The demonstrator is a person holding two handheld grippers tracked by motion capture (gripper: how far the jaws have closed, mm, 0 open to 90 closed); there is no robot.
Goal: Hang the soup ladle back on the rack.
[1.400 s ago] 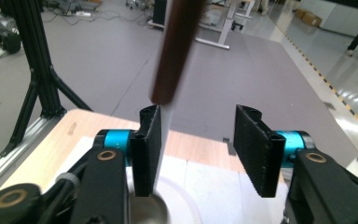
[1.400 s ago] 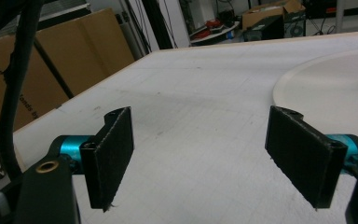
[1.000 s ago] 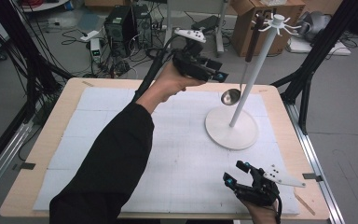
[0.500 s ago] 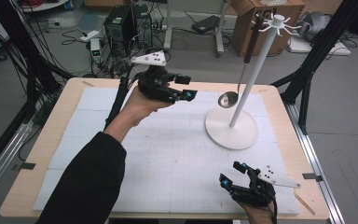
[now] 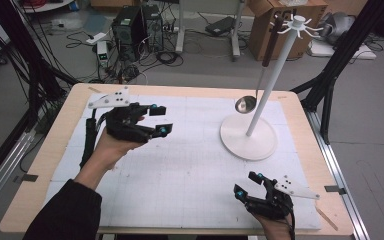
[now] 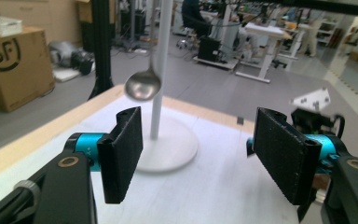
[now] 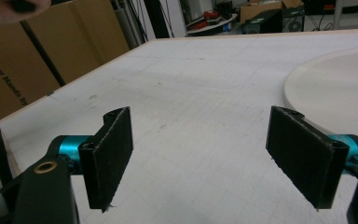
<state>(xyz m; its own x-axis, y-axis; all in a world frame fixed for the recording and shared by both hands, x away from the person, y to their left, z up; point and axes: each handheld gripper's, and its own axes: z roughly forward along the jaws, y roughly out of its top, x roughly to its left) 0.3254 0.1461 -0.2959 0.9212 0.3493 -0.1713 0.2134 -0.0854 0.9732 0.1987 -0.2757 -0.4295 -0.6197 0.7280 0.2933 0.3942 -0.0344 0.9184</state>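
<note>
Black fingers (image 6: 123, 156) of the left gripper (image 5: 157, 120) are standing wide apart with nothing between them, having just been opening further, as the person's left hand (image 5: 111, 145) is holding the tool above the left half of the white mat (image 5: 180, 170). Across the table (image 5: 50, 165), well apart from those jaws, a metal ladle (image 5: 252, 85) is hanging by its dark handle from a hook at the top of a white rack (image 5: 260, 122), its bowl (image 6: 142, 85) dangling just beside the pole, above the round base. Near the front right edge, the right gripper (image 5: 247, 185) is resting low over the mat, its pads (image 7: 112, 154) likewise spread wide and gripping nothing, the base's rim (image 7: 335, 93) lying just beyond them.
</note>
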